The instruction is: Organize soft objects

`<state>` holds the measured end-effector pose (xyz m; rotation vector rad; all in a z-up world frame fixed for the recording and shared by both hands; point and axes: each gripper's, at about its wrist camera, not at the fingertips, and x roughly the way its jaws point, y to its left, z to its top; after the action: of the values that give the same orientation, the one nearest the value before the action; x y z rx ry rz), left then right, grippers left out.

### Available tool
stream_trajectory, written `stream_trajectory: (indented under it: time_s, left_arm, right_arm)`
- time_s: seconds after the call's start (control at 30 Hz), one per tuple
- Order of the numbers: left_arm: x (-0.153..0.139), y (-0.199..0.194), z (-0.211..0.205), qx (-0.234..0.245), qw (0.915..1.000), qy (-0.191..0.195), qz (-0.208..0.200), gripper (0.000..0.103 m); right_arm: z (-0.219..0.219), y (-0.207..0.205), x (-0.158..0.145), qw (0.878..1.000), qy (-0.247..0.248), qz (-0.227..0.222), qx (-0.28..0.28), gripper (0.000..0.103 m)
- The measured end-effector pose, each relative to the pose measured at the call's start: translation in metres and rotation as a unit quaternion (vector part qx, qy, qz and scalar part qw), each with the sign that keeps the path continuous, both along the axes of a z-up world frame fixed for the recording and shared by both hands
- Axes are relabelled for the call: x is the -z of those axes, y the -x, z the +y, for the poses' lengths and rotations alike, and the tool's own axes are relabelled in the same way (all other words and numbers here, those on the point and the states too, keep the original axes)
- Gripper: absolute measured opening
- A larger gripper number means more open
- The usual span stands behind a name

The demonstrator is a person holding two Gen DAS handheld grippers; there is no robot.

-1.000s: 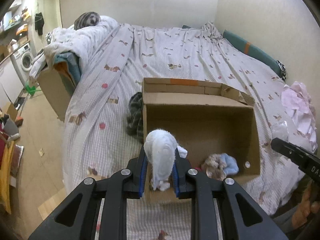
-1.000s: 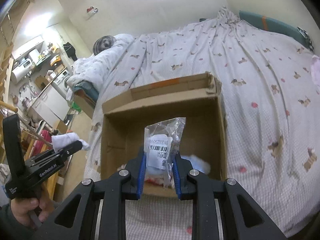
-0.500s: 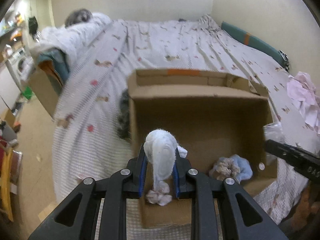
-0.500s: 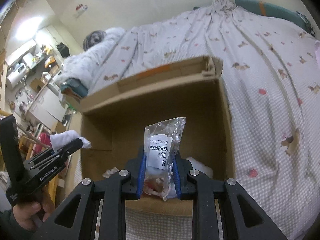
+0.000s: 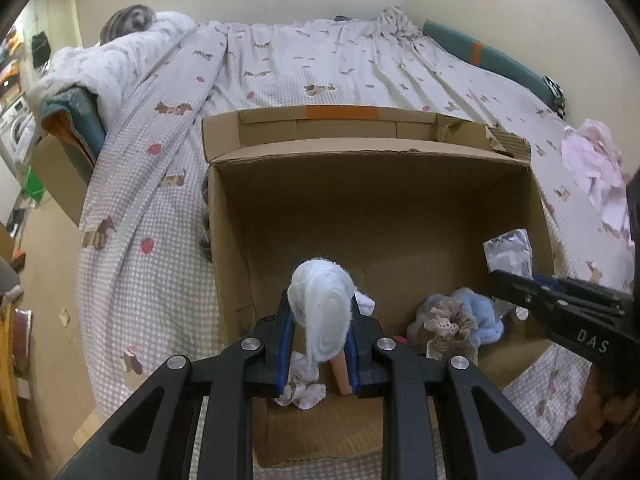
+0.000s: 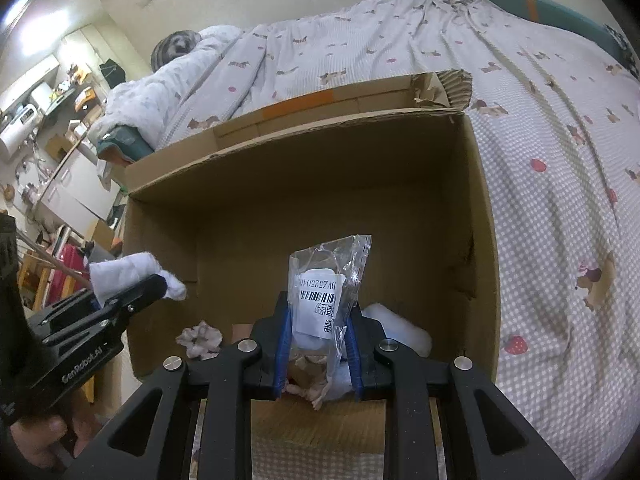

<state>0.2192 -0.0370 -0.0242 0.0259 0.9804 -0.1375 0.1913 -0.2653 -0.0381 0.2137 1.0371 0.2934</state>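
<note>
Broadly, a bed (image 5: 360,68) fills both views, spread with a pale checked cover printed with small dogs and red berries, and a rumpled white quilt (image 5: 120,56) is heaped at its far left corner. On the bed stands an open cardboard box (image 5: 380,208), brown, its far flap folded back and crossed by an orange strip of tape. Both claws hang over the box's near edge. The left claw (image 5: 320,352) is clamped on a white rolled sock (image 5: 322,312), fuzzy and rounded at the top, which stands upright between the blue pads. The right claw (image 6: 318,354) is closed on a clear plastic packet (image 6: 332,280) with a white barcode label, crinkled and upright above the box floor. Inside the box, near the front wall, lie a light blue fluffy cloth (image 5: 476,312) with a beige frilled scrunchie (image 5: 444,320) against it, and a pale pink scrunchie (image 5: 300,384) below the left claw. A pink crumpled garment (image 5: 596,168) lies on the bed to the right of the box, and a dark grey cloth (image 5: 206,220) is pressed against its left wall.
</note>
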Motion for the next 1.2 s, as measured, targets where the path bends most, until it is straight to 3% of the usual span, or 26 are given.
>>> stream_trajectory:
  time_s: [0.5,0.53,0.6,0.63,0.67,0.83,0.87,0.9,0.93,0.97,1.1,1.2]
  left_arm:
    - [0.001,-0.004,0.007,-0.018,0.9997,0.014,0.008,0.023]
    - [0.001,-0.003,0.006,-0.017,0.9997,0.013,0.008,0.026]
    - [0.001,-0.003,0.004,-0.017,0.9998,0.008,0.005,0.043]
    - [0.000,-0.002,0.004,-0.017,0.9998,0.008,0.004,0.057]
    - [-0.001,-0.002,0.004,-0.019,0.9998,0.007,0.002,0.065]
    - [-0.009,0.003,0.001,-0.025,0.9995,-0.008,-0.019,0.072]
    - [-0.010,0.004,0.001,-0.026,0.9994,-0.009,-0.021,0.075]
    - [-0.010,0.006,0.001,-0.029,0.9992,-0.015,-0.022,0.078]
    - [-0.011,0.008,0.002,-0.033,0.9990,-0.019,-0.024,0.081]
    - [-0.013,0.010,0.002,-0.033,0.9989,-0.018,-0.027,0.081]
    - [-0.023,0.019,0.004,-0.032,0.9985,-0.007,-0.044,0.081]
    - [-0.034,0.028,0.007,-0.067,0.9941,-0.041,-0.075,0.081]
  right_arm:
    - [0.003,-0.007,0.010,1.000,0.000,0.017,0.004,0.026]
    - [0.003,-0.007,0.010,1.000,0.000,0.018,0.004,0.026]
    - [0.002,-0.007,0.010,1.000,-0.002,0.018,0.006,0.026]
    - [0.002,-0.007,0.010,1.000,-0.002,0.018,0.007,0.026]
    - [0.000,-0.007,0.011,1.000,-0.004,0.018,0.009,0.026]
    - [-0.006,-0.007,0.010,0.999,-0.019,0.018,0.020,0.030]
    - [-0.007,-0.007,0.009,0.999,-0.021,0.015,0.022,0.032]
    - [-0.008,-0.006,0.007,0.999,-0.021,0.013,0.025,0.044]
    - [-0.008,-0.005,0.006,0.999,-0.019,0.008,0.027,0.065]
    - [-0.009,-0.004,0.003,0.999,-0.015,-0.002,0.031,0.072]
    - [-0.011,0.001,-0.011,0.999,-0.005,-0.031,0.041,0.081]
    - [-0.016,0.008,-0.023,0.997,-0.016,-0.057,0.055,0.102]
